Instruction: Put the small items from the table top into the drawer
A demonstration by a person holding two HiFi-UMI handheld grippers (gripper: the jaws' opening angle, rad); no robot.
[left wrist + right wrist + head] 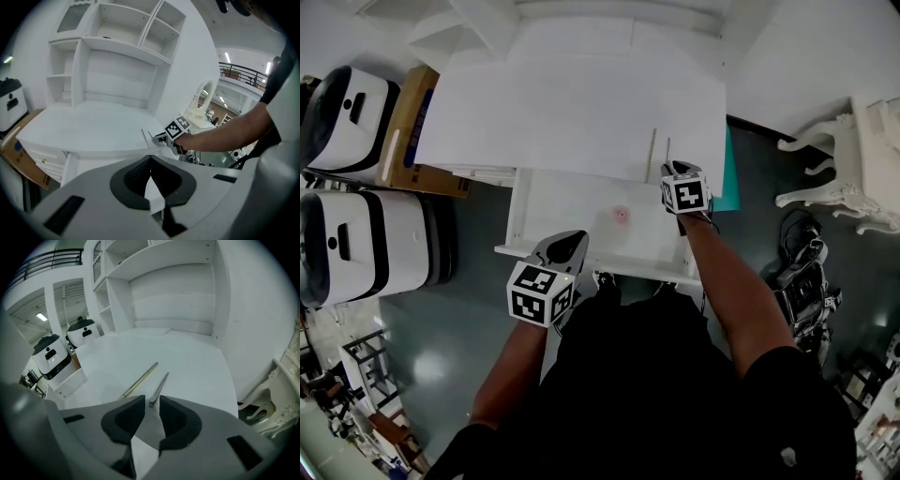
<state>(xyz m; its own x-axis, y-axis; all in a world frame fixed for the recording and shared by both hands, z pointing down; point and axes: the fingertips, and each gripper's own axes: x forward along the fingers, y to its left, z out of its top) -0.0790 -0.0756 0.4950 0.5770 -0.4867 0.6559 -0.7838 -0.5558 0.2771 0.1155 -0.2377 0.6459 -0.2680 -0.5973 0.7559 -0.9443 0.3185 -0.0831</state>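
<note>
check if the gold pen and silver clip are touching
Apart. The right gripper view shows a strip of bare desk top between the gold pen and the silver clip.

No words or numbers can be read anywhere. The brown cardboard box [412, 122] bears blue print, too small to make out. The white cube at the left [540, 292] and the white cube at the right [685, 194] carry only black square patterns, no letters
</note>
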